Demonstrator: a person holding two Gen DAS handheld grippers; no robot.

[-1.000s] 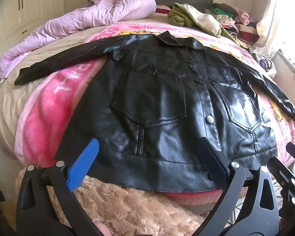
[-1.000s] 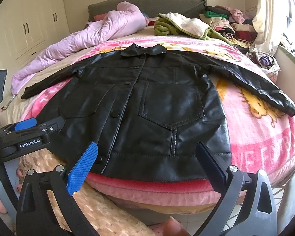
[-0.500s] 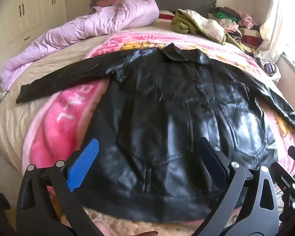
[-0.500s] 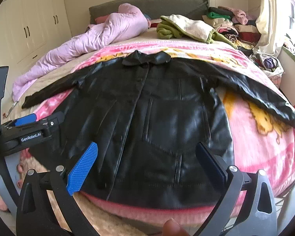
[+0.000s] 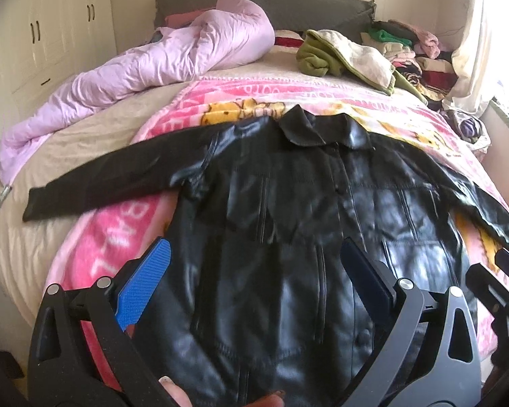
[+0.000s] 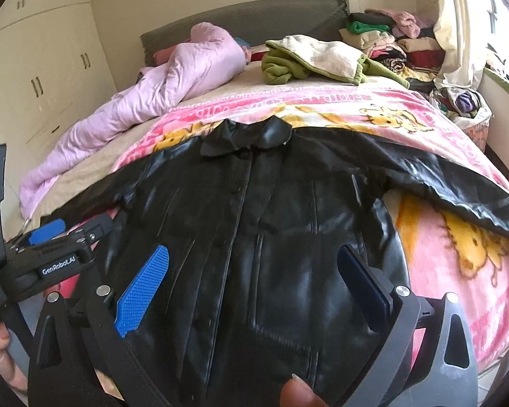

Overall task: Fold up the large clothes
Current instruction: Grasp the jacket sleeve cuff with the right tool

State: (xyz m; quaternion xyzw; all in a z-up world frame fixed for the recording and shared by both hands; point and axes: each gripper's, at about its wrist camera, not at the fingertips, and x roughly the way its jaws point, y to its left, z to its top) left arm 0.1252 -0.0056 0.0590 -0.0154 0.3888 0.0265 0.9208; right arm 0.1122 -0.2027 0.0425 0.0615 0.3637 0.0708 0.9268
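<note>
A black leather jacket (image 5: 298, 224) lies face up on a pink cartoon blanket (image 5: 118, 234) on the bed, collar away from me, both sleeves spread sideways. My left gripper (image 5: 254, 268) hovers open over the jacket's lower left front, nothing between its fingers. In the right wrist view the same jacket (image 6: 271, 237) fills the middle, and my right gripper (image 6: 254, 268) hangs open above its lower right front. The left gripper's body (image 6: 51, 251) shows at the left edge there. The jacket's hem is hidden below both gripper frames.
A lilac duvet (image 5: 146, 68) is bunched along the bed's left and head. A green and cream garment (image 5: 342, 54) lies near the headboard, with stacked folded clothes (image 5: 410, 47) at the far right by a curtain. White wardrobes (image 5: 51, 34) stand to the left.
Both grippers have moved forward and up over the jacket, so the hem and the beige fluffy blanket below it have dropped out of view. Both have stayed open.
</note>
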